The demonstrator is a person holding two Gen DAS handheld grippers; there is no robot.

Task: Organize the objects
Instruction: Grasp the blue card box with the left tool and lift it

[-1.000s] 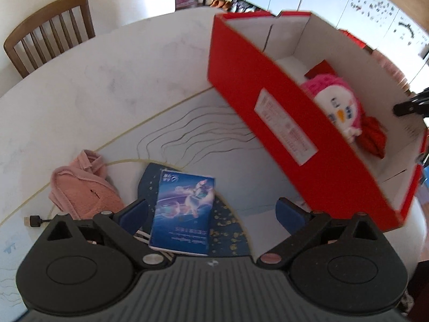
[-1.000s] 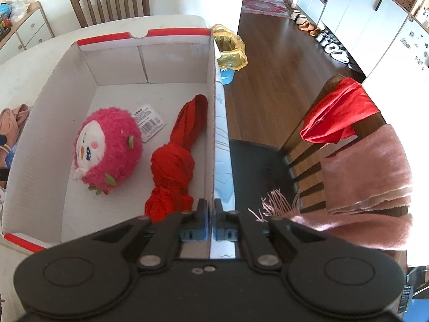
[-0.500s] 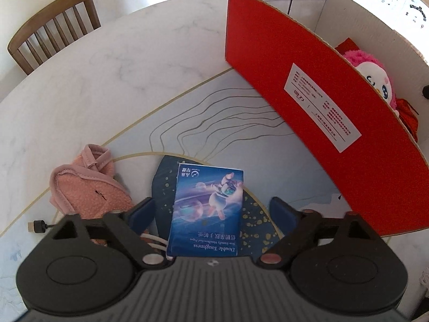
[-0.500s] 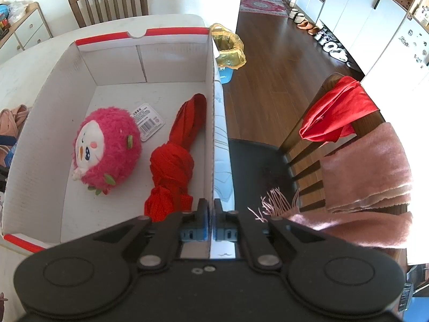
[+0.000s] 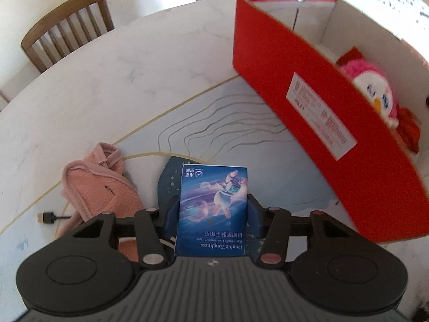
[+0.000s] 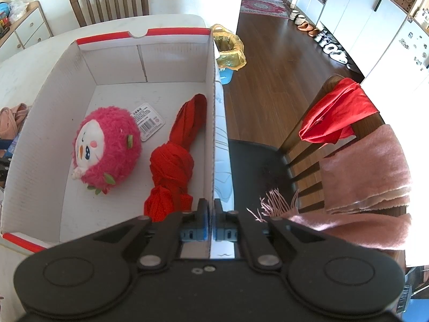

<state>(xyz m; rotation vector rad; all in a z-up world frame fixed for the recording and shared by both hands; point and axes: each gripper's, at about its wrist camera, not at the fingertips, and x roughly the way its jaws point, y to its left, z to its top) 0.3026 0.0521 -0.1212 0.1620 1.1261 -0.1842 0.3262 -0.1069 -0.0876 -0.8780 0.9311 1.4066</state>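
Note:
My left gripper [image 5: 213,210] is shut on a blue tissue pack [image 5: 213,209] and holds it above the table, left of the red box [image 5: 321,134]. My right gripper [image 6: 211,218] is shut on the right wall of the red box [image 6: 214,123], near its front corner. Inside the box lie a pink plush toy [image 6: 106,147] and a folded red umbrella [image 6: 174,163]. The plush also shows over the box wall in the left wrist view [image 5: 372,91]. A pink cloth pouch [image 5: 99,182] lies on the table left of my left gripper.
A USB cable end [image 5: 47,217] lies by the pouch. A dark blue mat [image 5: 169,182] is under the tissue pack. A chair [image 6: 348,145] with red and pink cloths stands right of the box. Another chair [image 5: 67,26] stands at the table's far side.
My left gripper has closed on the blue tissue pack, which was lying between its open fingers. My right gripper has stayed shut on the box wall.

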